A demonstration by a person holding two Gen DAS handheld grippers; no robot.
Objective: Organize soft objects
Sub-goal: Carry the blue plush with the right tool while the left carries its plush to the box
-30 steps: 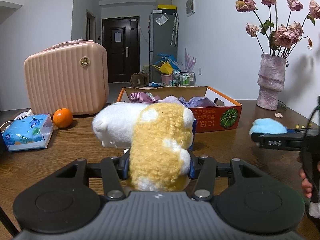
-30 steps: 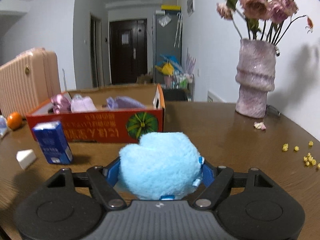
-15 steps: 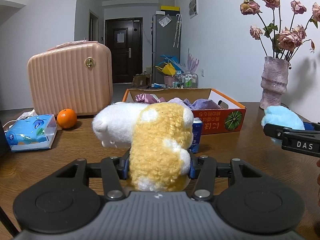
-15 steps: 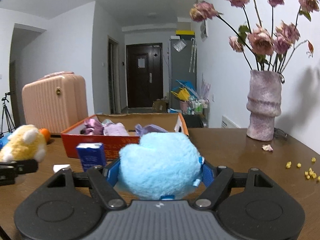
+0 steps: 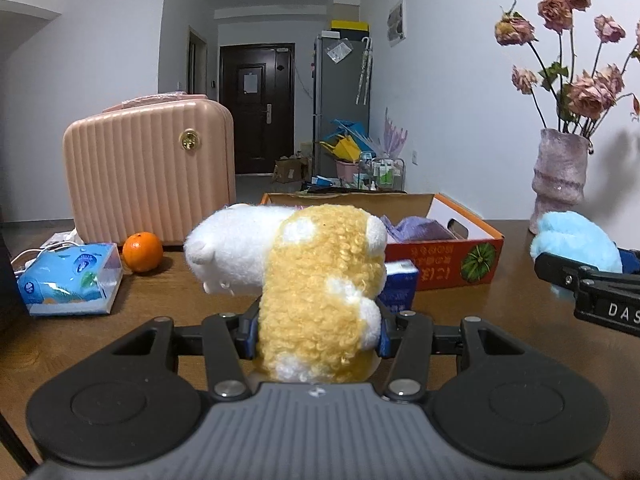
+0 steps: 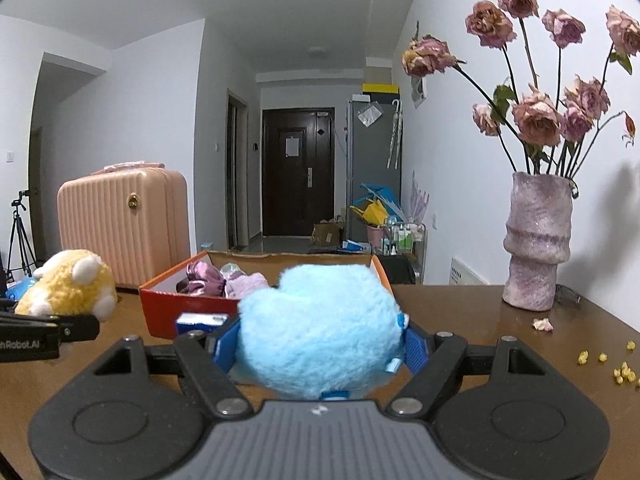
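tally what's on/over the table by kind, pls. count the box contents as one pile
Plush toys held in grippers: 2, yellow-and-white plush, blue plush
Cardboard box with purple fabric pile: 1
Blue carton: 1
Orange: 1
Tissue pack: 1
Pink suitcase: 1
Vase of dried roses: 1
Total: 8

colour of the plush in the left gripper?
Yellow-and-white plush toy, curly yellow body with white patches; clearest in the left wrist view, clamped in the left gripper.
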